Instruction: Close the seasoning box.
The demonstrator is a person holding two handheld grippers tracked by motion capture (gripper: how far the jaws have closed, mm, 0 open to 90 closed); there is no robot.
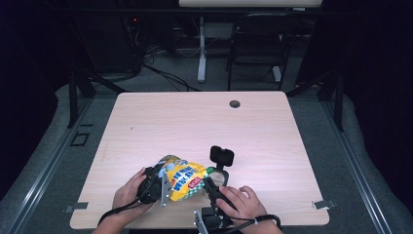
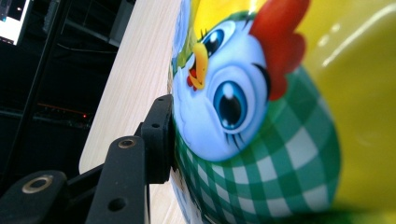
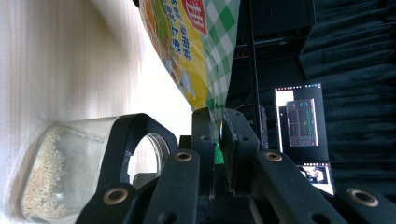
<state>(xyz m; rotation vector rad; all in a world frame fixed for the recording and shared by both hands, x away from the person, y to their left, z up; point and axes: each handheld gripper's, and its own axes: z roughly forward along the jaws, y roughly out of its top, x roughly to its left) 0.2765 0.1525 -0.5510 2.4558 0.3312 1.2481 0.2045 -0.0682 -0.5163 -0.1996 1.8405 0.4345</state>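
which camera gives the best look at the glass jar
The right gripper view: the glass jar lies close by on the table, grain visible inside. In the high view it is a small shape beside the snack bag. The left gripper view faces the bag.

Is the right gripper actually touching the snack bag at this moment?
Touching. In the right gripper view, the right gripper has its jaws pinched on the edge of the snack bag, with the bag's edge squeezed between the pads.

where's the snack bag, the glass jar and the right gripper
snack bag [image 1: 184, 181], high view, its yellow front
glass jar [image 3: 56, 172], right gripper view, its grain-filled side
right gripper [image 3: 219, 133], right gripper view, jaw tips pinching the bag's edge
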